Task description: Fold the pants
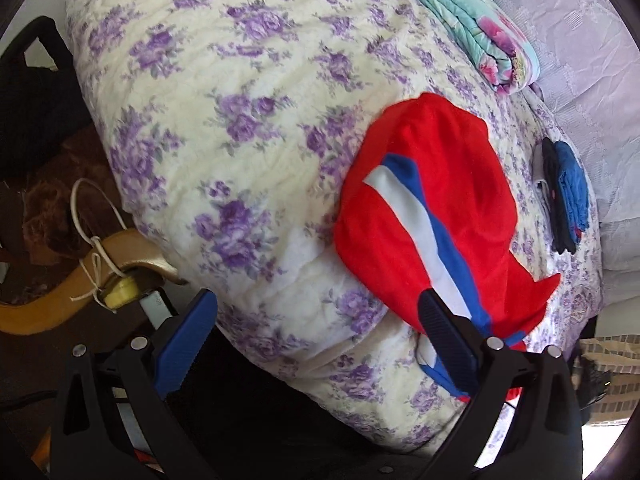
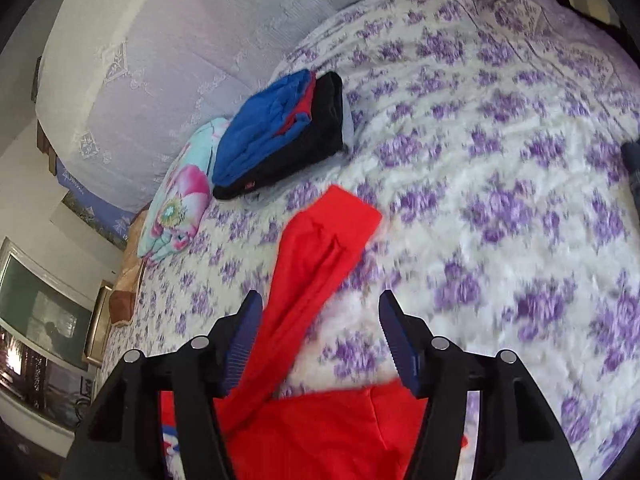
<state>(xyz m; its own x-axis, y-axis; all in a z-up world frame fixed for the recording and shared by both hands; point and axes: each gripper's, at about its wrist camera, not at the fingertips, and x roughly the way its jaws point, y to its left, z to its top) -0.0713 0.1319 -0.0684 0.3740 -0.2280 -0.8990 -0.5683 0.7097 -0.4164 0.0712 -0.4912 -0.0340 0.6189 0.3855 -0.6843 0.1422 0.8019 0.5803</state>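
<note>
Pants [image 1: 432,208] lie on the bed [image 1: 240,128], long axis running away from us, nearer our released right gripper [image 2: 320,320]; left gripper [image 1: 316,316] likewise released.

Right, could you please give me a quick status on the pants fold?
Both grippers open, left, right, neither gripping. Red pants flat on the quilt, one leg stretched out, unfolded. Folded stack off to the side, clear.

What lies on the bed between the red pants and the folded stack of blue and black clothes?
Only bare floral quilt. The right wrist view shows a short strip of it between the red pants and the folded stack.
</note>
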